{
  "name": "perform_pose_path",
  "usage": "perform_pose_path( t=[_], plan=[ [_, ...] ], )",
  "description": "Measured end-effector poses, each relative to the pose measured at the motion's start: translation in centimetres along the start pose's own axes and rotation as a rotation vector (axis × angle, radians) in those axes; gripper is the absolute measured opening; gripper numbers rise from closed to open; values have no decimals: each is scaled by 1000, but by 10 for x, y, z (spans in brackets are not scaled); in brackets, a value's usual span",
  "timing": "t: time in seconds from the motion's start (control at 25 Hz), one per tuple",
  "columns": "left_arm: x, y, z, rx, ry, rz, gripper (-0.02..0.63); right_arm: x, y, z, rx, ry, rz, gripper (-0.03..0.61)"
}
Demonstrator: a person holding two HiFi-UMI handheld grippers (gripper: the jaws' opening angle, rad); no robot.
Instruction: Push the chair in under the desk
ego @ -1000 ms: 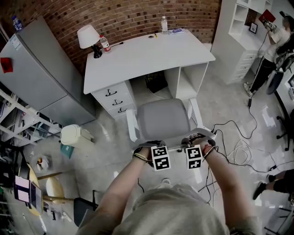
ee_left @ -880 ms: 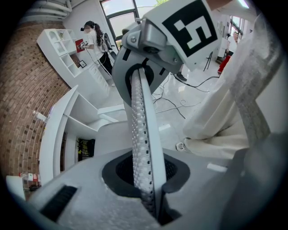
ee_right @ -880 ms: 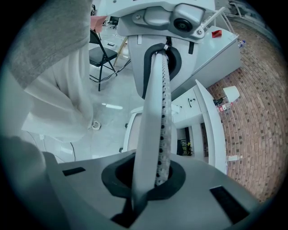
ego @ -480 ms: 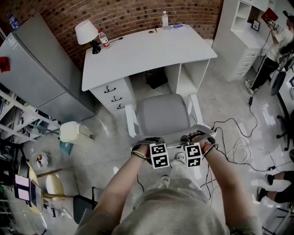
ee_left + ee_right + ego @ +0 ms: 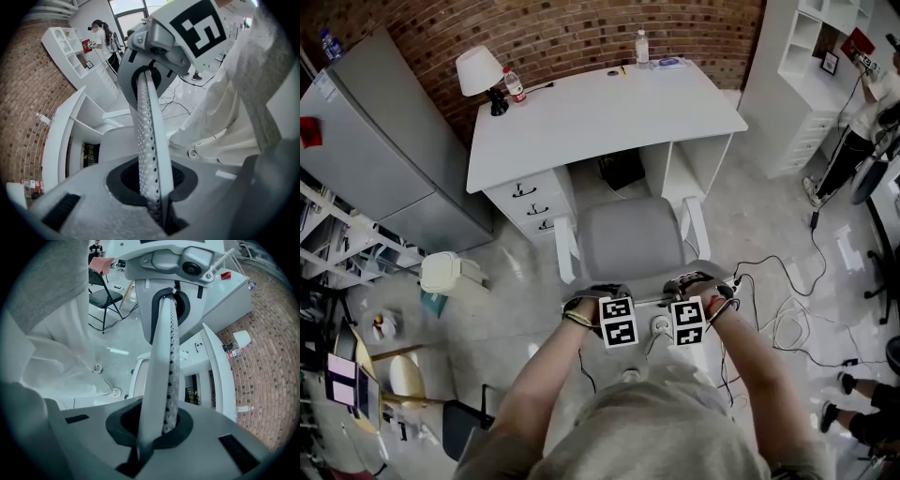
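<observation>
- Before the white desk, a chair with a grey seat and white arms faced the knee gap, between the drawers on the left and an open compartment on the right.
- Its seat lay just outside that gap, not yet under the desktop, with the arm fronts about level with the drawers.
- At the near side, the left gripper was closed on the top of the backrest, jaws narrow, the perforated white edge pinched between them.
- Just beside it, the right gripper clamped the same edge, jaws almost together on the thin rim.
- Both grippers pointed steeply down.
- A lamp and a bottle stood at the desk's back left corner, and a second bottle at its back edge.
- A pale bin stood left of the chair, and cables lay on the floor to its right.
</observation>
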State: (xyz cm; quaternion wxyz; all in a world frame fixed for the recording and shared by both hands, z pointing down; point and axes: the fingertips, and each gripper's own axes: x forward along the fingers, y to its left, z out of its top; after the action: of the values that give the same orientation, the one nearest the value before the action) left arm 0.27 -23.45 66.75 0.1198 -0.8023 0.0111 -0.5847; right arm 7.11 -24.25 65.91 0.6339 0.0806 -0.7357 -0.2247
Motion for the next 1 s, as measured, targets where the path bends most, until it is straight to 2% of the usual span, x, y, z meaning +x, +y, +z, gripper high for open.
perform_pose_path(
  t=[1.0],
  plan=[
    [19,78,2,-51,19,29,51,31,-68,-37,-49,-27,11,14]
  ],
)
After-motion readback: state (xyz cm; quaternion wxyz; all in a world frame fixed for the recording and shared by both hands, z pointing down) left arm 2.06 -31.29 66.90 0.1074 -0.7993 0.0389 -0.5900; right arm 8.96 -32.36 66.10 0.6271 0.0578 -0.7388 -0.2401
